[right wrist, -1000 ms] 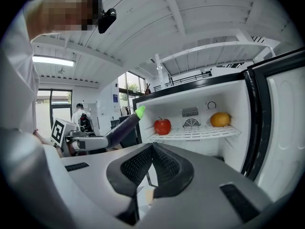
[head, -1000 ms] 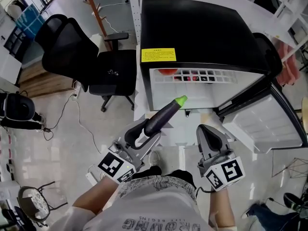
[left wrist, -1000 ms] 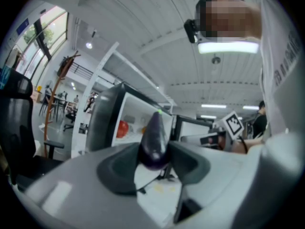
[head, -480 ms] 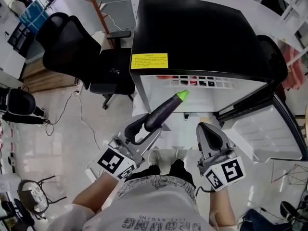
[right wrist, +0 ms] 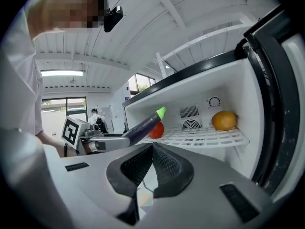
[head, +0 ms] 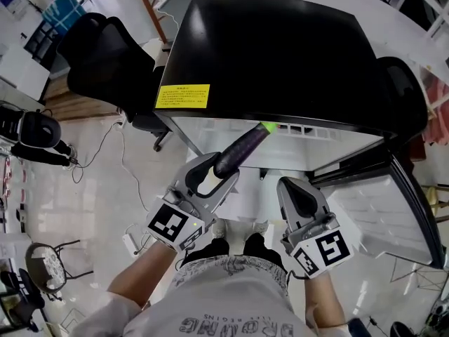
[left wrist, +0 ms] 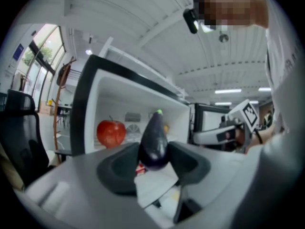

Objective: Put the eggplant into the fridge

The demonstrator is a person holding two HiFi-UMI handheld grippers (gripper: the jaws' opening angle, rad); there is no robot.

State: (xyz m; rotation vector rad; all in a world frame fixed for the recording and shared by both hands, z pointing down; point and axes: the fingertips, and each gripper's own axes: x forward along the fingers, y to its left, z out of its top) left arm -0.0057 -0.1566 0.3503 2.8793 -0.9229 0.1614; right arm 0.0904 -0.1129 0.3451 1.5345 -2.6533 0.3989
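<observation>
The left tongs (head: 219, 174) and the right tongs (head: 298, 196) have come closer to the open fridge (head: 280, 55). In the head view its black top now fills more of the picture. The green tip of the eggplant (head: 242, 148), which was out in front of the opening a second ago, now sits right under the front edge of that top. I judge the carry to be nearly over: the eggplant is at the mouth of the fridge but not yet laid down or let go.

The left tongs are clamped on the eggplant's thick dark end. In the left gripper view both pads press its sides, and the rest sticks out forward and upward toward the white interior. A red apple (left wrist: 111, 132) stands on the wire shelf (right wrist: 205, 136), left of the tip in that view.

The right tongs are closed together with nothing in them. They sit just beside the left ones and do not touch the eggplant, which crosses to their left. An orange-yellow fruit (right wrist: 224, 120) lies at the shelf's right end, and the door (head: 382, 202) stands open.
</observation>
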